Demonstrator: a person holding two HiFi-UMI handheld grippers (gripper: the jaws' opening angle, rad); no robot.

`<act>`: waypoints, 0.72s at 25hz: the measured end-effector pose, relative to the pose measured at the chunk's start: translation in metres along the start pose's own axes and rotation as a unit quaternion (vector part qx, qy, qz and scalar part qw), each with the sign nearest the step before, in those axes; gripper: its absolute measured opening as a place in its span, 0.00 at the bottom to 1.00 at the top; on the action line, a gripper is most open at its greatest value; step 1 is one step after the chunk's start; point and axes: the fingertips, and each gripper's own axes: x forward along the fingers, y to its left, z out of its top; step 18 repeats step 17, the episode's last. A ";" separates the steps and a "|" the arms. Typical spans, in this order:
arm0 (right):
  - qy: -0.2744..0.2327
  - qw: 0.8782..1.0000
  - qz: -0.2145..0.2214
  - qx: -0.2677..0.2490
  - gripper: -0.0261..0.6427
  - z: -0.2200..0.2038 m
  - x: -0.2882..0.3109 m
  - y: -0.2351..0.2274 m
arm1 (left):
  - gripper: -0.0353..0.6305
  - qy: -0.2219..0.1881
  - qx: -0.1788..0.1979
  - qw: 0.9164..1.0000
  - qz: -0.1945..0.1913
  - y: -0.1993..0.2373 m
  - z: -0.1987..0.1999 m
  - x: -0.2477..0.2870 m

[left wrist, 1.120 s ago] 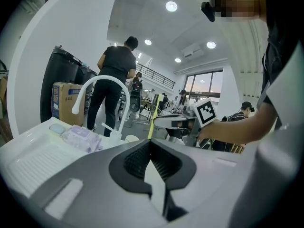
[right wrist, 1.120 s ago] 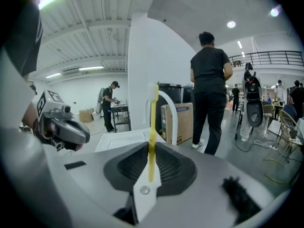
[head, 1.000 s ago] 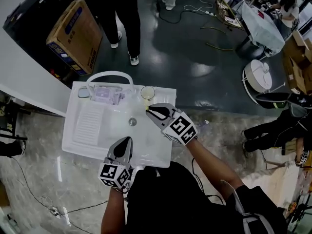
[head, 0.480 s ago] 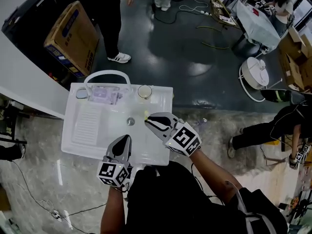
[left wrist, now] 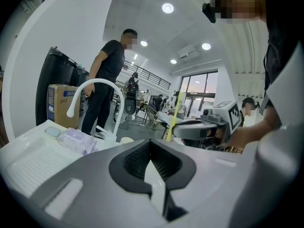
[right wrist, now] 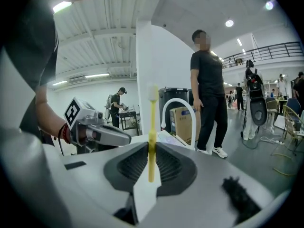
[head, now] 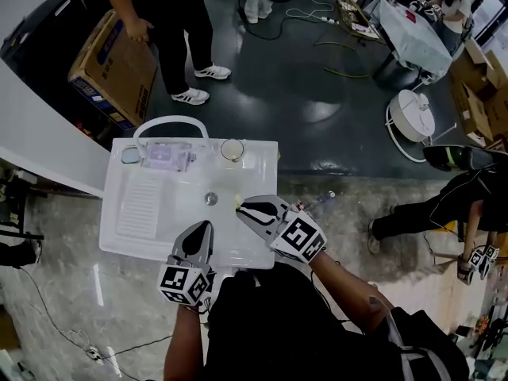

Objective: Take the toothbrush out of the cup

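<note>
The clear cup (head: pixel 232 150) stands on the back rim of the white sink (head: pixel 268 169), right of the faucet. My right gripper (head: pixel 240 205) hovers over the sink's right half, well in front of the cup, shut on the yellow toothbrush (head: pixel 237 205). In the right gripper view the toothbrush (right wrist: pixel 152 122) stands upright between the jaws, bristle end up. My left gripper (head: pixel 205 227) hangs over the sink's front edge, shut with nothing in it. In the left gripper view the cup (left wrist: pixel 126 139) shows small beyond the jaws, and the toothbrush (left wrist: pixel 175 119) rises from the right gripper.
A white arched faucet (head: pixel 171 122) and a pale purple box (head: pixel 167 155) sit at the sink's back left, with a ribbed drainboard (head: pixel 136 205) on the left. A person (head: pixel 171 22) handles a cardboard box (head: pixel 111 58) beyond the sink. Cables lie on the floor.
My right gripper has drawn back from the cup toward me, carrying the toothbrush. The left gripper has stayed put. The person behind the sink has shifted toward the cardboard box.
</note>
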 end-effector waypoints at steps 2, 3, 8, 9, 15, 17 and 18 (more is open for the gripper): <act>-0.002 1.000 0.002 -0.002 0.12 -0.002 0.002 0.001 | 0.07 -0.001 0.001 1.000 -0.001 0.000 0.000 0.001; -0.002 1.000 0.003 -0.003 0.12 -0.003 0.002 0.002 | 0.07 -0.001 0.001 1.000 -0.002 0.000 0.000 0.002; 0.000 1.000 0.006 -0.007 0.12 -0.007 -0.001 0.005 | 0.07 -0.005 -0.002 1.000 -0.004 -0.002 0.000 0.004; 0.001 1.000 0.006 -0.008 0.12 -0.008 -0.002 0.005 | 0.07 -0.005 -0.003 1.000 -0.004 -0.003 0.000 0.004; 0.015 1.000 0.002 0.005 0.12 -0.013 -0.011 0.001 | 0.07 -0.003 -0.001 1.000 -0.004 -0.007 0.001 0.006; 0.011 1.000 0.000 0.007 0.12 -0.013 -0.012 -0.001 | 0.07 -0.003 -0.001 1.000 -0.004 -0.009 0.001 0.007; 0.011 1.000 0.000 0.007 0.12 -0.013 -0.012 -0.001 | 0.07 -0.003 -0.001 1.000 -0.004 -0.009 0.001 0.007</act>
